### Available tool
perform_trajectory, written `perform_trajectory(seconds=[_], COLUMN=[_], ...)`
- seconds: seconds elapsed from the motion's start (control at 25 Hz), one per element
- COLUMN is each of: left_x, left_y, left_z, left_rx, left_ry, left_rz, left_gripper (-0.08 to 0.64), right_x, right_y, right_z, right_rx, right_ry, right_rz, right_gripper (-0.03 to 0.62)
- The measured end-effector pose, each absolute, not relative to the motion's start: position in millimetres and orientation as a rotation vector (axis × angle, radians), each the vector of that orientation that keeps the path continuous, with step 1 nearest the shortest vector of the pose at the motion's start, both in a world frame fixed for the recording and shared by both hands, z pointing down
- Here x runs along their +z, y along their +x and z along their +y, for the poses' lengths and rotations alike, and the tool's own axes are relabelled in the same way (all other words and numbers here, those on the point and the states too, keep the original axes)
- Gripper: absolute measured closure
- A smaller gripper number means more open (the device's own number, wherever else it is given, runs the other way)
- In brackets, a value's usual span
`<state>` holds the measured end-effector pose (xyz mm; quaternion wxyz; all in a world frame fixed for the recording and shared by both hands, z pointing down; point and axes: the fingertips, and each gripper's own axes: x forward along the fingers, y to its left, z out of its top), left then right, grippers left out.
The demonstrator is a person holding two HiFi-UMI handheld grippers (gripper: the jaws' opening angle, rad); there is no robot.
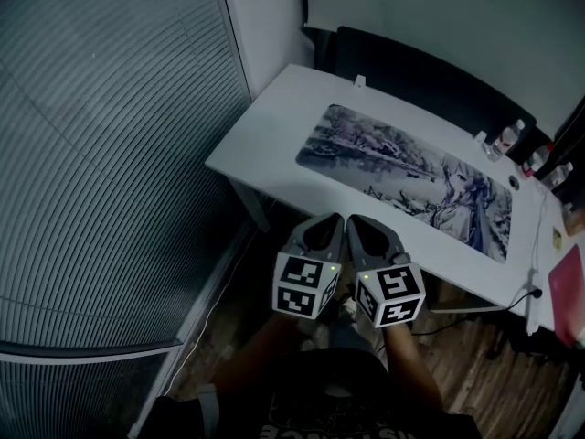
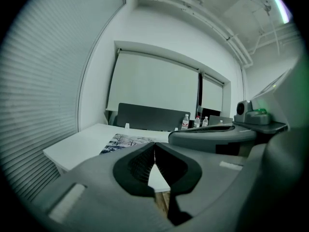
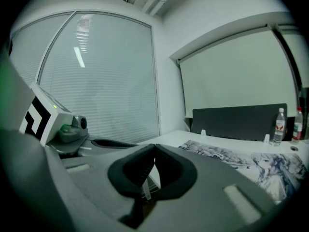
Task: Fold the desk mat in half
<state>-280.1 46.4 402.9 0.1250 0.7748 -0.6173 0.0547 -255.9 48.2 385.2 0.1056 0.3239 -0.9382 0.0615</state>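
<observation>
Nothing is folded: the desk mat (image 1: 411,179) lies flat on the counter (image 1: 265,131), centre right of frame. Left tongs (image 1: 331,223) and right tongs (image 1: 356,225), clenched empty, hover lower centre, off it.

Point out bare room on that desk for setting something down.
Widest bare patch: left end of the desk, between the desk mat and the corner. Narrow strips run along the mat's near edge and by the dark partition. Right end is crowded: bottles, a cable.
</observation>
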Motion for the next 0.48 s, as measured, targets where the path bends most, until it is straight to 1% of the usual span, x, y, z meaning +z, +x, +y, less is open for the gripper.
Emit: perform_trajectory(seconds=[0.48], left_x=[405.7], left_y=[-264.7], left_z=[-51.0], left_rx=[0.193], left_ry=[2.209], left_rz=[-1.835], left_gripper=[0.554], right_x=[387.1], right_y=[-240.6], right_z=[-52.0], right_rx=[0.209], right_ry=[0.885], right_rz=[-2.788], right_gripper=[0.589])
